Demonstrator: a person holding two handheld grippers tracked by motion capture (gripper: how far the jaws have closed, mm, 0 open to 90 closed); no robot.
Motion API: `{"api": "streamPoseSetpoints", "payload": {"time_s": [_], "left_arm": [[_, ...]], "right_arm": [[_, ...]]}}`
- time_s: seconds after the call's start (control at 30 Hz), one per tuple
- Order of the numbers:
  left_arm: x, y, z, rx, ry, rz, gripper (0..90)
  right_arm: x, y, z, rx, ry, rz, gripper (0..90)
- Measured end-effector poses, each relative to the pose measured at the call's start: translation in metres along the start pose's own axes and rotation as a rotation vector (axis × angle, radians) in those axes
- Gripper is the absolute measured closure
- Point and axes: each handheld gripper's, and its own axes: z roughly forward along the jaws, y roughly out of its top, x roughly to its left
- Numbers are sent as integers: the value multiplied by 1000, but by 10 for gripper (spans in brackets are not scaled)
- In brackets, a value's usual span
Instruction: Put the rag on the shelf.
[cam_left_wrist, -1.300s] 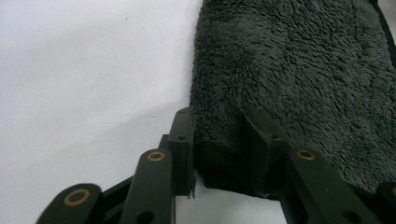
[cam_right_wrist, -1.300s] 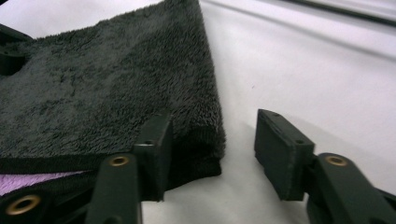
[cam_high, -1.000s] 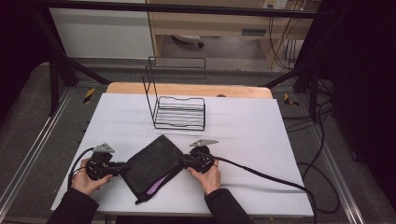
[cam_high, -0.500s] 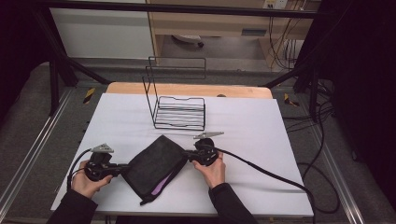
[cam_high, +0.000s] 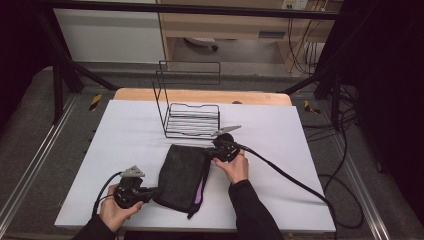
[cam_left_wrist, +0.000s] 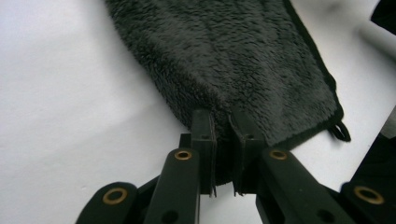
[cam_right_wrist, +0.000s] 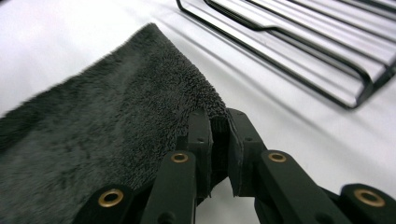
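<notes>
I hold the dark towel (cam_high: 182, 176) by 2 corners on the white desk (cam_high: 125, 135): my left gripper (cam_high: 150, 192) has its jaws clamped on the near corner, my right gripper (cam_high: 209, 153) has its jaws pinched on the far corner, just beside the wire rack (cam_high: 192, 120). To do this well, I judge I should keep both pinches firm and the cloth taut between them. Compared with 0.5 s ago, my right hand (cam_high: 235, 167) has swung forward toward the rack, turning the towel lengthwise.
</notes>
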Motion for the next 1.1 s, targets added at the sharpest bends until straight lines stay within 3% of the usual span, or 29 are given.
{"api": "streamPoseSetpoints", "payload": {"time_s": [0.1, 0.2, 0.23, 0.33, 0.43, 0.57, 0.73, 0.9, 1.0, 1.1], "left_arm": [[-2, -1, 1, -7, -1, -5, 813], [0, -1, -1, -10, 1, 9, 794], [1, 0, -2, -10, 0, 13, 775], [4, 3, -9, -34, 14, 28, 659], [8, 5, -16, -70, 53, 42, 521], [14, 4, -9, -35, 81, 43, 520], [16, 1, -2, 10, 78, 53, 581], [12, -3, 2, 27, 60, 60, 720], [12, -4, 3, 35, 49, 42, 758], [10, -3, 3, 38, 49, 41, 806]], "right_arm": [[0, 2, 13, 6, -17, -54, 811], [-1, -3, 24, 7, -39, -52, 770], [1, -6, 25, -15, -69, -62, 738], [5, -9, 15, -78, -103, -68, 539], [17, -15, -8, -113, -71, -48, 342], [31, -27, -19, -111, -46, -50, 265], [57, -54, -25, -76, 3, -19, 243], [81, -82, -17, -32, 19, 15, 274], [86, -90, -15, -42, 9, 41, 336], [90, -93, -13, -40, 43, 77, 439]]}}
